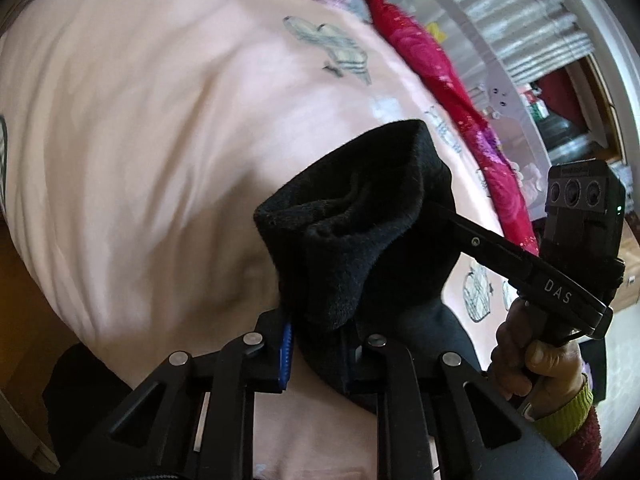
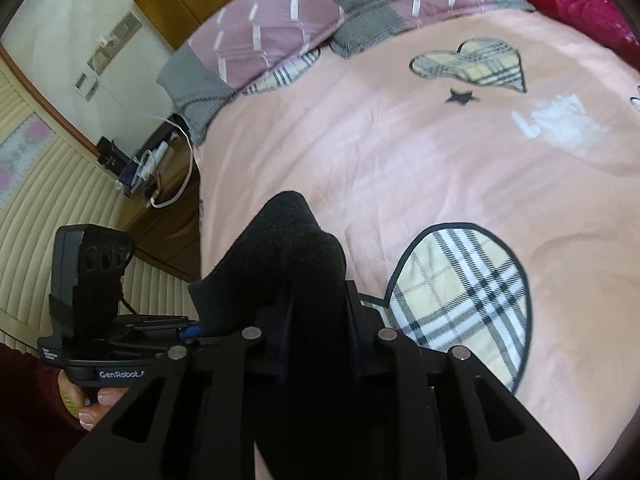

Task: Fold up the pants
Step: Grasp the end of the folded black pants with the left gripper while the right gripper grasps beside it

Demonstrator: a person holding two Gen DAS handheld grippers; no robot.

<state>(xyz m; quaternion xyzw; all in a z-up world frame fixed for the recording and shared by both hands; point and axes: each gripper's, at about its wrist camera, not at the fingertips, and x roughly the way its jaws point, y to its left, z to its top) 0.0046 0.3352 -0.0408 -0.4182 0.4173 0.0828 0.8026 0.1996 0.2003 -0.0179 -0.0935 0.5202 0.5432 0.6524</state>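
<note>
The black pants (image 1: 360, 248) are bunched up and lifted above the pink bed cover (image 1: 160, 140). My left gripper (image 1: 316, 332) is shut on a fold of the black cloth, which covers its fingertips. The right gripper's body (image 1: 532, 276) reaches in from the right and grips the same bunch. In the right wrist view my right gripper (image 2: 316, 316) is shut on the pants (image 2: 280, 264), which stick up between its fingers. The left gripper's body (image 2: 96, 308) shows at the lower left, close beside it.
The pink cover (image 2: 400, 160) has plaid heart patches (image 2: 460, 300). Purple and grey pillows (image 2: 280, 32) lie at the head. A red blanket (image 1: 432, 68) runs along the bed's far side. A nightstand with cables (image 2: 160, 176) stands left of the bed.
</note>
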